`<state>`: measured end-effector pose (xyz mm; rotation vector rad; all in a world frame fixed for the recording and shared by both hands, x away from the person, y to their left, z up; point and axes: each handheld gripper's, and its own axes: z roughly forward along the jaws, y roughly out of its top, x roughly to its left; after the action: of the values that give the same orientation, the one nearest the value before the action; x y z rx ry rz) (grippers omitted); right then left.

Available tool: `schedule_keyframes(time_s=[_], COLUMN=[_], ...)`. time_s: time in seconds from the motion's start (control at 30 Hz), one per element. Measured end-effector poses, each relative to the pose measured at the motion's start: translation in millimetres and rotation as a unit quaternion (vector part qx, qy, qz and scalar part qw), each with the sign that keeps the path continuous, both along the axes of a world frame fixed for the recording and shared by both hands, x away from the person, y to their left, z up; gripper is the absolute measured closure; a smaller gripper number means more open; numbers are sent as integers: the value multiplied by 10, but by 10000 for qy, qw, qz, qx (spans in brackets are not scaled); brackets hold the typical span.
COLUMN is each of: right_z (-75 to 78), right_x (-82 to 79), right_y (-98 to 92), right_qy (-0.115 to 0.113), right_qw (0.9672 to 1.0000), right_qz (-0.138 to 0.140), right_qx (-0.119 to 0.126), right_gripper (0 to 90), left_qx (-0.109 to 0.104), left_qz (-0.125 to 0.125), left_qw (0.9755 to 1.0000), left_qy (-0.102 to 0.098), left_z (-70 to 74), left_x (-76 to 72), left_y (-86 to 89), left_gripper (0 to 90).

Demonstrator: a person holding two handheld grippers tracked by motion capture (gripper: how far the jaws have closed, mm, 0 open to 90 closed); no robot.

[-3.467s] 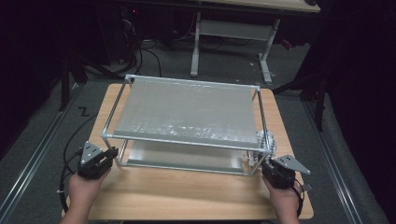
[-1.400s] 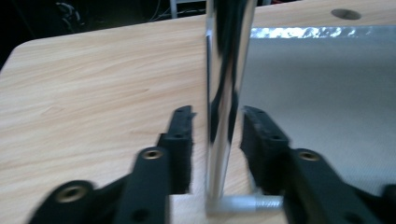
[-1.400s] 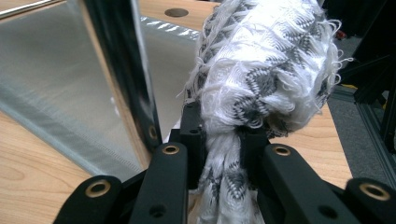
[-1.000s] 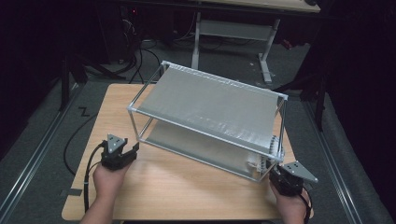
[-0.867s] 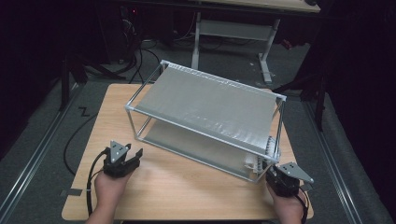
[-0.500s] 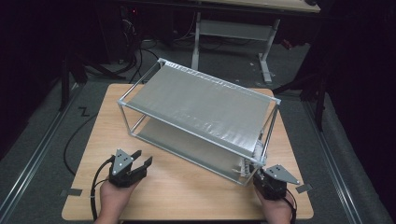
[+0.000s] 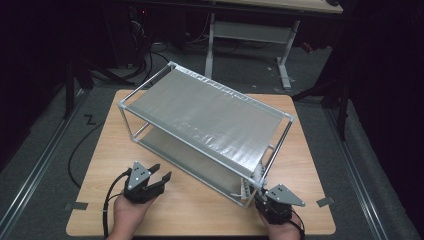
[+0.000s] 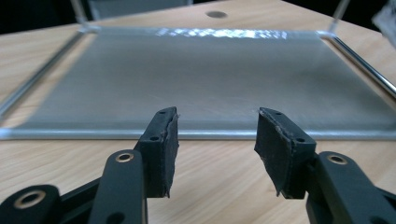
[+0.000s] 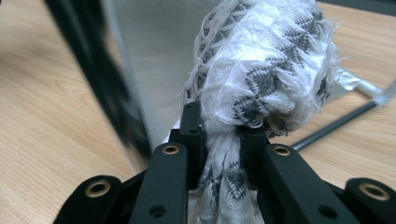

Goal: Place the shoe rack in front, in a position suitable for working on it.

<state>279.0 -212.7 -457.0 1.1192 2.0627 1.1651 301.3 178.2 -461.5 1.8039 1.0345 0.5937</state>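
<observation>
Since three and a half seconds ago, the two-shelf metal rack (image 7: 210, 125) has swung from square on the table (image 7: 100, 165) to sitting at an angle, and your left gripper (image 7: 159, 176) has let go of its near left post. That gripper now hovers just off the rack's lower shelf (image 8: 196, 79), jaws spread with nothing between them. Your right gripper (image 7: 259, 194) pinches the white woven wrapping (image 9: 261, 65) on the rack's near right corner, jaws pressed tight on it.
</observation>
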Motion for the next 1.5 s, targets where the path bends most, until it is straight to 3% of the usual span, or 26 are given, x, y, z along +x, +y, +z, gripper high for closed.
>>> schedule_keyframes(time_s=[0.3,0.43,0.5,0.6,0.83,0.97,1.37,1.5], right_z=[60,39,8,-21,-85,-99,-94,-119], right_x=[-124,-188,-159,-81,20,36,46,68], right_y=[-510,-771,-865,-936,-969,-968,-987,-958], right_qy=[-152,-142,-120,-8,162,201,229,267], right_qw=[9980,9959,9947,9941,9939,9937,9939,9945], right_qz=[-589,-846,-938,-1048,-1076,-1089,-1072,-1001], right_qx=[-194,-291,-415,-284,-190,-178,-89,-152], right_gripper=[774,774,774,774,774,774,773,773], left_qx=[-52,-112,-68,-9,-20,-206,-342,-237], left_qz=[-467,-642,-756,-963,-1449,-1601,-2125,-2245], left_qw=[9987,9978,9971,9953,9893,9868,9764,9739], left_qy=[-178,-130,-91,-70,-152,-118,-193,-216], left_z=[57,76,61,35,-18,-3,107,78], left_x=[-27,-42,-57,-108,-242,-249,-261,-269], left_y=[-333,-524,-610,-789,-1182,-1347,-1889,-2008], left_gripper=[436,368,364,359,361,357,376,406])
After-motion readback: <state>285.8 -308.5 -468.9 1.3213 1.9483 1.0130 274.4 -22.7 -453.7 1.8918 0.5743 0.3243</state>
